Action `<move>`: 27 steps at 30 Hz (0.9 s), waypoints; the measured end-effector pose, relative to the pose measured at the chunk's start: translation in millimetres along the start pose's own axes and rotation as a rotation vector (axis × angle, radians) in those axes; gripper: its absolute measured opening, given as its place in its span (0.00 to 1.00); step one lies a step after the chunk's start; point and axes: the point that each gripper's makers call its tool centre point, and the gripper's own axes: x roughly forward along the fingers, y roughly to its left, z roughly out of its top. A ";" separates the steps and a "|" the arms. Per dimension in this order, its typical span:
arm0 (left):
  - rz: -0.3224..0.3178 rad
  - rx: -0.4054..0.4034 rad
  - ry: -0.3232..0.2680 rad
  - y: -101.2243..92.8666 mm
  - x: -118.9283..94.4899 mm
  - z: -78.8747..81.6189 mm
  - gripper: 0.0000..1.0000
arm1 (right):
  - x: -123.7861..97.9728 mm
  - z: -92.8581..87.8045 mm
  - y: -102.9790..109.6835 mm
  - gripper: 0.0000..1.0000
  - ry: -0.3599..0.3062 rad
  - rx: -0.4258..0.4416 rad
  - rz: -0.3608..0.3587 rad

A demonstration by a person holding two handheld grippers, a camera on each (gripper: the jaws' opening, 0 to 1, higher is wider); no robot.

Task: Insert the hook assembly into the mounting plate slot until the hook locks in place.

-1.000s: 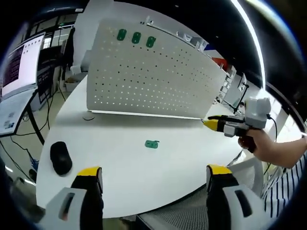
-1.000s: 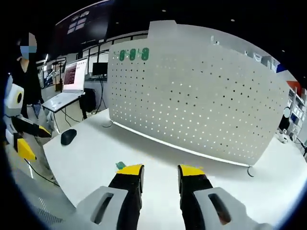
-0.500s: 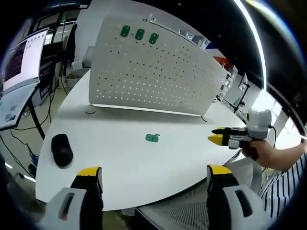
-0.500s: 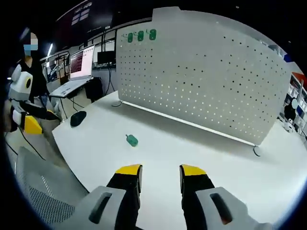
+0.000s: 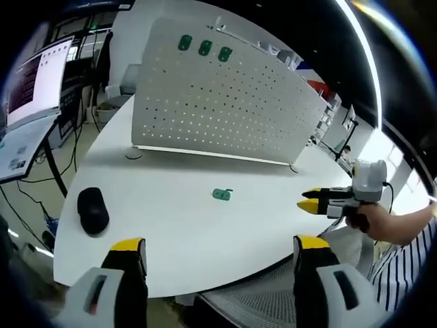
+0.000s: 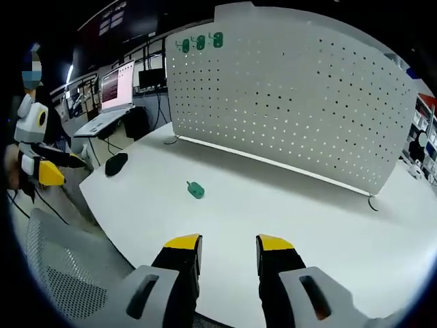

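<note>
The green hook [image 5: 221,195] lies flat on the white table [image 5: 171,225], out in the open middle, well in front of the pegboard [image 5: 225,102] and apart from both grippers; in the right gripper view the hook [image 6: 196,190] sits between the pegboard's foot and the near edge. The pegboard, a white perforated plate, stands upright across the far side of the table [image 6: 328,225] on small feet. Three more green hooks [image 5: 205,48] sit in a row at its top left corner, seen also in the right gripper view [image 6: 201,43]. A black mouse [image 5: 93,210] rests near the table's left edge.

The left gripper [image 5: 217,249] hangs off the near edge with its yellow-tipped jaws spread wide and nothing between them. The right gripper [image 6: 226,244] sits over the near edge, its jaws narrow, a slim gap between the tips, empty. From the left gripper view it shows at the table's right edge [image 5: 313,199], held by a hand [image 5: 372,222]. A laptop [image 6: 109,102] stands on a desk beyond the left edge. A mesh chair [image 6: 61,273] is below the near edge.
</note>
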 end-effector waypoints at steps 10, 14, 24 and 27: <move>0.018 -0.004 0.022 7.7 -1.1 -6.2 0.91 | 29.5 2.4 28.0 0.28 0.015 0.051 0.065; 0.025 -0.005 0.019 10.7 -2.5 -2.4 0.90 | 39.1 4.4 33.9 0.28 0.022 0.067 0.084; 0.048 -0.022 0.014 20.1 0.7 -0.5 0.90 | 65.2 13.7 49.9 0.28 0.037 0.107 0.127; 0.054 -0.028 0.019 23.4 4.2 -3.0 0.90 | 76.8 14.6 55.6 0.27 0.047 0.133 0.145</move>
